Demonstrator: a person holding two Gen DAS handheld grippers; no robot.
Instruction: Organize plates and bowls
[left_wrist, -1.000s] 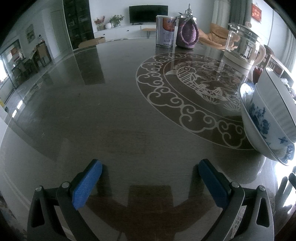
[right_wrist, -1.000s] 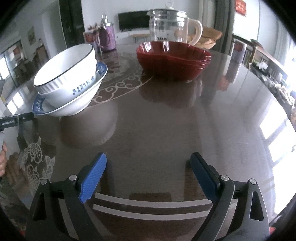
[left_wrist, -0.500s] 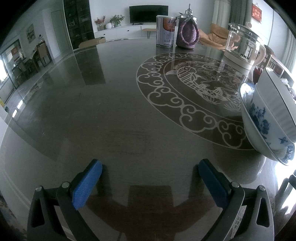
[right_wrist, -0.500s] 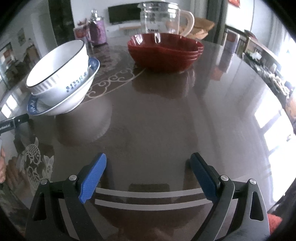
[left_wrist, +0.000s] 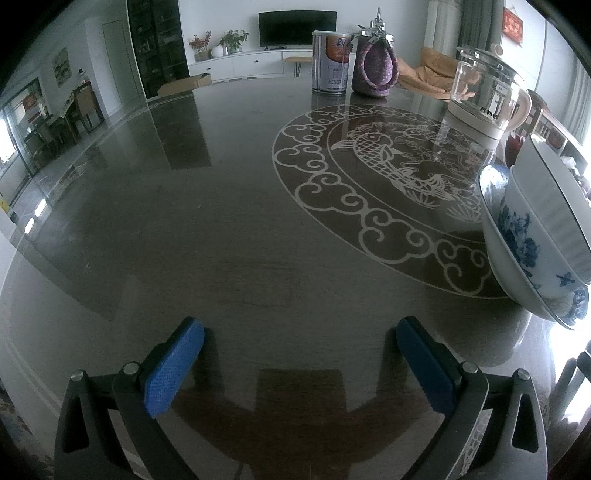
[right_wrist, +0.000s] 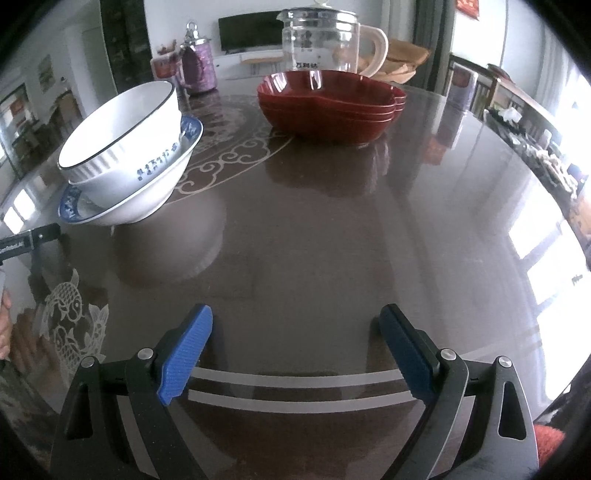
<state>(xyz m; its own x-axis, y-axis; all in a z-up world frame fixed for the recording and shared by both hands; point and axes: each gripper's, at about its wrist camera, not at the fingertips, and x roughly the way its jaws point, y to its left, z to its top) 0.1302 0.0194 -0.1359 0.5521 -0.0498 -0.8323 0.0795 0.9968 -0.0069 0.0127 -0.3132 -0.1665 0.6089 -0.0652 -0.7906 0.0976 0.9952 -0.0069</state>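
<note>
A white ribbed bowl (right_wrist: 122, 129) sits tilted inside a blue-patterned bowl (right_wrist: 147, 184) at the left of the right wrist view. The same pair, white bowl (left_wrist: 554, 199) in blue-patterned bowl (left_wrist: 517, 251), fills the right edge of the left wrist view. A stack of red heart-shaped plates (right_wrist: 328, 103) stands further back. My right gripper (right_wrist: 295, 347) is open above the dark table, well short of the bowls. Open too, my left gripper (left_wrist: 299, 354) has nothing between its blue pads, with the bowls off to its right.
A glass kettle (right_wrist: 325, 48) stands behind the red plates, also in the left wrist view (left_wrist: 487, 96). A purple flask (left_wrist: 375, 62) and a tin can (left_wrist: 330, 61) stand at the far side of the round table (left_wrist: 184, 221). A hand (right_wrist: 4, 325) shows at left.
The right gripper has drawn back and tipped downward, so the bowls and red plates sit lower and farther in its view. The left gripper has not moved.
</note>
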